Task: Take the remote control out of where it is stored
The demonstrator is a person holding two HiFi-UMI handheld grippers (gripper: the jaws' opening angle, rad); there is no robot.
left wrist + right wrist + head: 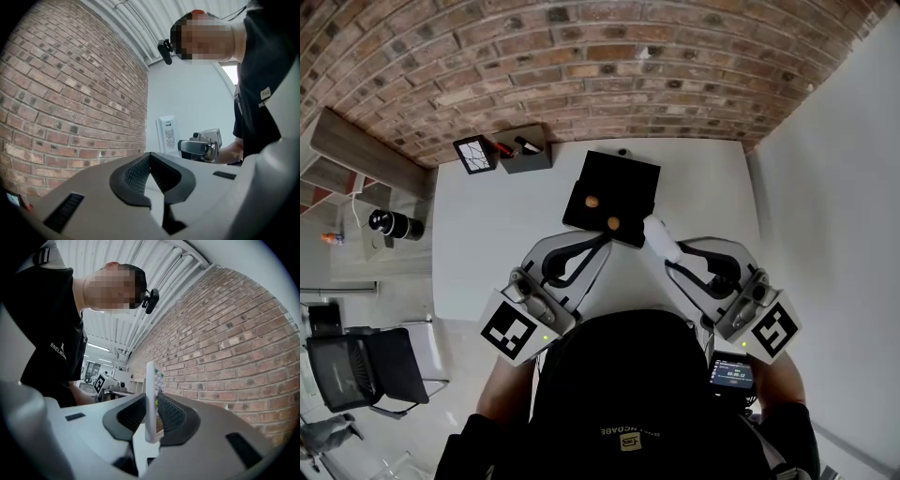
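The white remote control (151,397) stands on edge between the pads of my right gripper (151,416), which is shut on it; coloured buttons show near its top. In the head view the remote (660,238) sticks out of the right gripper (667,255), lifted just right of a black box (614,187) with two round brown knobs. My left gripper (602,240) is at the box's near edge. In its own view the left gripper (150,157) has its tips touching and nothing between them, and it points up at the brick wall.
The white table (487,244) runs to a brick wall (609,66). At the back left stand a grey holder (525,150) with pens and a small framed picture (475,155). A black chair (366,370) and a shelf (356,150) lie left of the table.
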